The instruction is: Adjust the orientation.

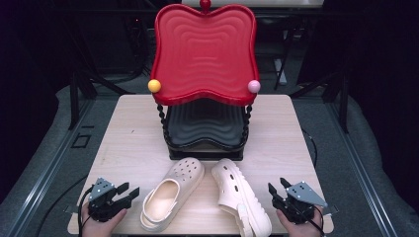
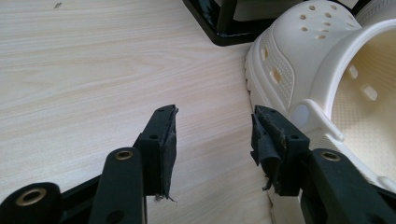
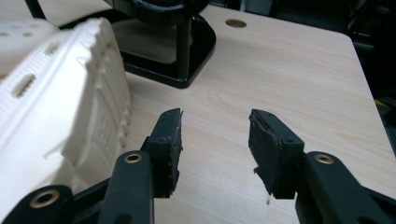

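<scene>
At the near left corner of the pale wood-grain table (image 1: 133, 138), the person's left hand (image 1: 99, 224) is holding the left gripper (image 1: 129, 191), its two black jaws standing apart with nothing between them and pointing toward the shoes. In the left gripper view, those jaws (image 2: 212, 135) are hovering over bare tabletop, with one jaw sitting just beside the sole edge of the cream-coloured perforated foam clog lying upright (image 2: 322, 79).

That upright clog (image 1: 173, 195) is resting just right of the left gripper, opening upward, toe pointing toward the stand. Beside it, the second cream foam clog tipped onto its side (image 1: 239, 195) is lying with its ridged sole turned toward the right gripper; the toes of the two shoes are lying close together.

Behind the shoes, a two-tier stand is occupying the middle of the table: a wavy red plastic tray (image 1: 205, 49) is sitting on top, with a yellow ball knob (image 1: 154, 86) and a pink ball knob (image 1: 254, 86) at its front corners, over a black lower tray (image 1: 205, 123) carried on twisted black posts (image 1: 161, 121). Its black base is standing right behind the toes.

At the near right corner, the right hand (image 1: 299, 227) is holding the right gripper (image 1: 277, 187), jaws likewise spread and empty. In the right gripper view, the jaws (image 3: 215, 135) are hanging over bare wood, the tipped clog (image 3: 56, 107) near one side and the stand's base (image 3: 182, 60) ahead.

Grey carpet (image 1: 44, 148) and metal rails are surrounding the table; the room beyond is lying in darkness.
</scene>
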`<state>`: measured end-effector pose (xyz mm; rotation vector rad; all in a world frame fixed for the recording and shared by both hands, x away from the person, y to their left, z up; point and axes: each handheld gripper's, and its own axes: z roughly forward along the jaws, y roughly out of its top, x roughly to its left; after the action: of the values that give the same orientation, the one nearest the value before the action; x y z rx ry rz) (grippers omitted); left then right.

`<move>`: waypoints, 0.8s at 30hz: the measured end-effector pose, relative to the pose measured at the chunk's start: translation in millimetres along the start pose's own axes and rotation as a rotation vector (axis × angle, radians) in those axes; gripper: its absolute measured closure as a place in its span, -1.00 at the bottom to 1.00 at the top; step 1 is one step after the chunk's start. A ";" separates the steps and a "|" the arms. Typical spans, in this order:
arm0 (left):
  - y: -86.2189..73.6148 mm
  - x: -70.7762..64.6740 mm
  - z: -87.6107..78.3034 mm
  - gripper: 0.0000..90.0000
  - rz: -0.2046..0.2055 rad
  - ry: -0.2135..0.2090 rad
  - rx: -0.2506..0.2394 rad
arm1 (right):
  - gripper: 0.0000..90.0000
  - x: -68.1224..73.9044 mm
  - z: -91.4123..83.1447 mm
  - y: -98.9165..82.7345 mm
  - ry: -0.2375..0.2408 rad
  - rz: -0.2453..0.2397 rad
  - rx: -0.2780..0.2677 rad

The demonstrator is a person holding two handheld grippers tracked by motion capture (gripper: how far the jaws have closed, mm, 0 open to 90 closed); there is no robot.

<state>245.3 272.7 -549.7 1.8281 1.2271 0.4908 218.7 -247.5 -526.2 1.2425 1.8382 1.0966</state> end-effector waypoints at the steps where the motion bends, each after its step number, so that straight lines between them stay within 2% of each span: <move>1: 0.0 0.0 0.0 0.12 0.000 0.000 0.000 | 0.27 -0.5 -1.2 -0.1 0.003 -0.001 -0.006; 7: -0.4 -1.9 -0.2 0.11 0.009 -0.001 0.000 | 0.35 -3.2 -1.3 -1.4 0.023 0.018 0.019; 12: 1.5 -6.6 -5.5 0.11 0.030 -0.010 -0.013 | 0.38 -2.4 -6.6 1.4 0.023 0.027 -0.007; 17: 9.0 -15.6 -10.5 0.19 0.040 -0.053 -0.027 | 0.35 -0.9 -7.2 1.3 0.023 0.031 -0.010; 18: 13.7 -20.2 -11.4 0.24 0.042 -0.082 -0.028 | 0.35 -1.3 -5.9 1.3 0.026 0.034 -0.015; 19: 13.7 -20.2 -11.4 0.24 0.042 -0.082 -0.028 | 0.35 -1.3 -5.9 1.3 0.026 0.034 -0.015; 20: 18.4 -25.2 -12.3 0.25 0.056 -0.102 -0.037 | 0.34 -2.3 -5.0 0.8 0.027 0.039 -0.008; 24: 26.0 -33.3 -10.7 0.25 0.088 -0.112 -0.040 | 0.33 -3.5 -5.1 0.5 0.027 0.048 -0.011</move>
<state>237.4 243.9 -517.9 1.8561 1.0585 0.4516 215.7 -252.1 -523.3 1.2776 1.8285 1.1537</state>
